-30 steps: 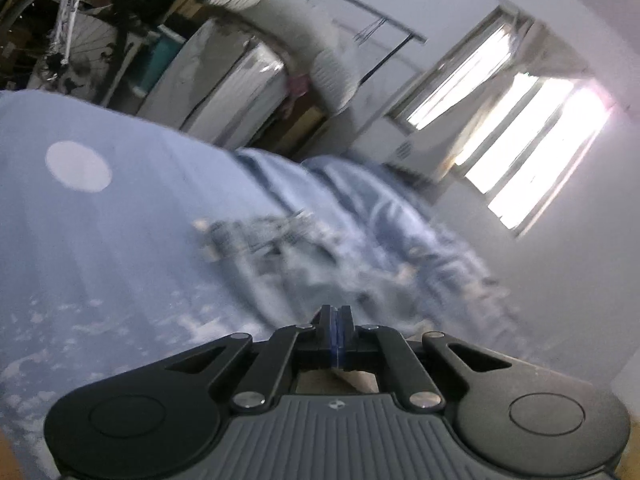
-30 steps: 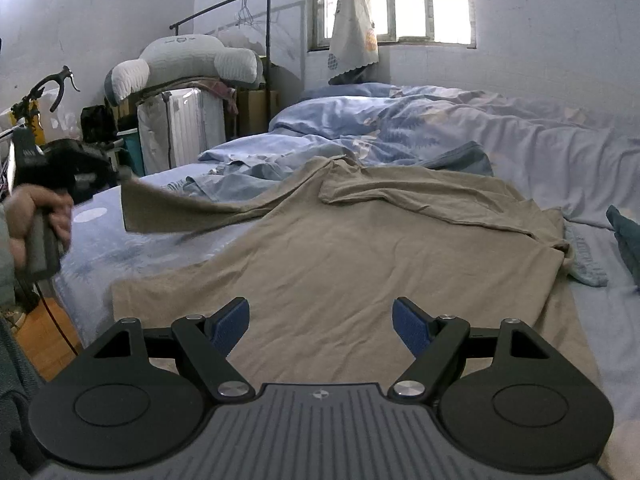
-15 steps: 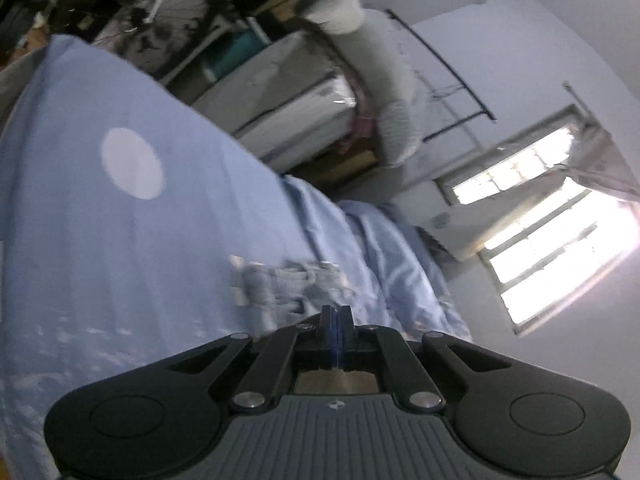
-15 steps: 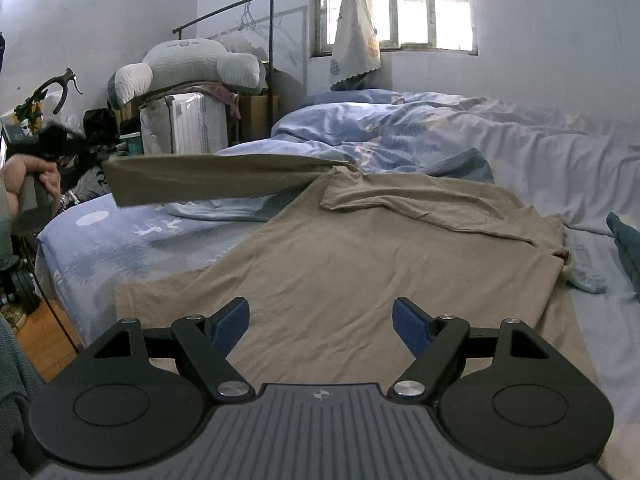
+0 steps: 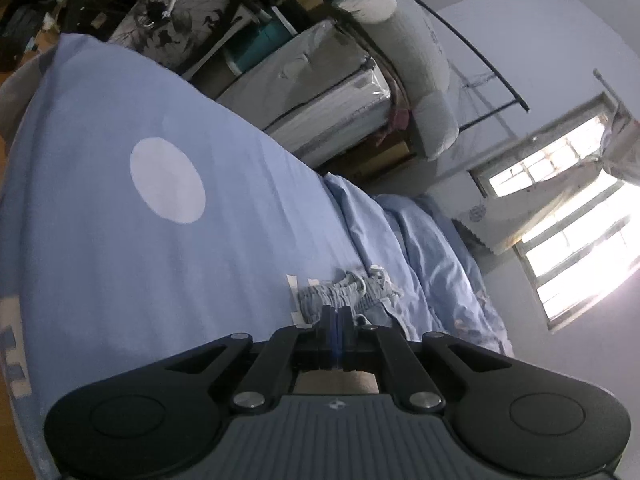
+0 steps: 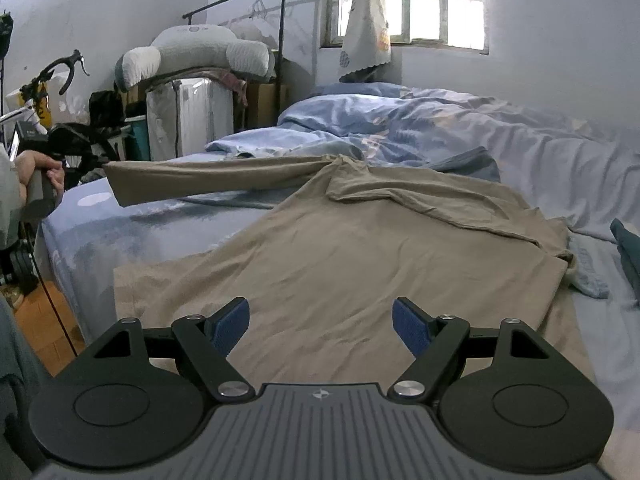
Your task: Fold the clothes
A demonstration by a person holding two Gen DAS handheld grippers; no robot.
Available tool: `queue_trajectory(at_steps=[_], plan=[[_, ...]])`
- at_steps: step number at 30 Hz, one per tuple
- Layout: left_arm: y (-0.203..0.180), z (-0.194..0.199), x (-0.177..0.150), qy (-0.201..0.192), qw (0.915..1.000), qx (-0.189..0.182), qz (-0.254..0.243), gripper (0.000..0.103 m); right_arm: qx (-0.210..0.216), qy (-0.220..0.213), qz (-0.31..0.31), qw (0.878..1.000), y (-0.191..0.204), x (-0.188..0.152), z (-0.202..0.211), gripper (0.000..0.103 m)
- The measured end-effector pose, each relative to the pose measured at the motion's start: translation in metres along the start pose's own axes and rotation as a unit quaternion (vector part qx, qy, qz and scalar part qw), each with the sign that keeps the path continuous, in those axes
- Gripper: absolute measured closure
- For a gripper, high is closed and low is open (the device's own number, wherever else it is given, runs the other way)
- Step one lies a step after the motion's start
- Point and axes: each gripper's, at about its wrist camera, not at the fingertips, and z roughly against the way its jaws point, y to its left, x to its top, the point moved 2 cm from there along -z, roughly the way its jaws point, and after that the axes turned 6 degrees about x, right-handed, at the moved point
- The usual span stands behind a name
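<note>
A tan long-sleeved shirt (image 6: 360, 264) lies spread on the blue bed. Its left sleeve (image 6: 208, 180) is stretched out level to the left, above the sheet. My left gripper (image 5: 335, 318) is shut on the sleeve's cuff; it also shows at the far left of the right wrist view (image 6: 98, 160). A strip of tan cloth (image 5: 334, 382) shows behind its closed jaws. My right gripper (image 6: 320, 324) is open and empty, hovering over the shirt's lower hem. The other sleeve (image 6: 432, 208) lies folded across the chest.
A grey garment (image 5: 340, 296) lies on the blue sheet (image 5: 120, 260) ahead of the left gripper. A crumpled blue duvet (image 6: 460, 128) fills the far side of the bed. A wrapped suitcase (image 6: 188, 120), a pillow and a bicycle (image 6: 44, 84) stand left. A teal cloth (image 6: 628, 248) lies right.
My left gripper has pulled the sleeve up and out to the left until it stretches level. Its view has swung toward the stored items. The right gripper has barely moved.
</note>
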Motion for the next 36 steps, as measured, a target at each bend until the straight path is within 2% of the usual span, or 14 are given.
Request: queue_trajectory(at_steps=[8, 11, 14, 16, 18, 20, 23, 28, 30, 31, 34, 36], plan=[[-0.021, 0.004, 0.025, 0.000, 0.9991, -0.032, -0.029, 0.103, 0.000, 0.002, 0.022, 1.000, 0.008, -0.003, -0.004, 0.023], [-0.038, 0.012, 0.029, 0.019, 0.9972, -0.063, -0.037, 0.103, 0.003, -0.007, 0.048, 0.999, 0.020, 0.001, -0.004, 0.023], [-0.063, 0.024, 0.028, 0.049, 0.9918, -0.101, -0.061, 0.103, 0.013, -0.024, 0.075, 0.997, 0.040, 0.012, -0.005, 0.023], [-0.085, 0.037, 0.023, 0.069, 0.9836, -0.135, -0.098, 0.103, 0.022, -0.038, 0.092, 0.995, 0.055, 0.020, -0.006, 0.023], [-0.110, 0.053, 0.013, 0.091, 0.9703, -0.167, -0.150, 0.103, 0.036, -0.054, 0.104, 0.992, 0.071, 0.029, -0.009, 0.023], [-0.134, 0.070, -0.002, 0.114, 0.9533, -0.192, -0.203, 0.103, 0.051, -0.067, 0.100, 0.991, 0.083, 0.036, -0.012, 0.023], [-0.160, 0.090, -0.043, 0.143, 0.9272, -0.221, -0.267, 0.103, 0.059, -0.075, 0.080, 0.992, 0.090, 0.037, -0.013, 0.023], [-0.195, 0.123, -0.118, 0.184, 0.8747, -0.262, -0.364, 0.103, 0.037, -0.061, 0.078, 0.994, 0.079, 0.027, -0.005, 0.023], [-0.201, 0.130, -0.156, 0.195, 0.8536, -0.265, -0.404, 0.103, 0.024, -0.059, 0.068, 0.996, 0.065, 0.025, 0.002, 0.023], [-0.202, 0.129, -0.176, 0.208, 0.8455, -0.265, -0.414, 0.103, 0.015, -0.059, 0.063, 0.996, 0.057, 0.023, 0.006, 0.023], [-0.200, 0.124, -0.240, 0.245, 0.8260, -0.256, -0.438, 0.103, -0.011, -0.058, 0.050, 0.997, 0.032, 0.020, 0.017, 0.023], [-0.195, 0.117, -0.281, 0.255, 0.8167, -0.239, -0.459, 0.103, -0.032, -0.060, 0.031, 0.997, 0.013, 0.019, 0.023, 0.023]])
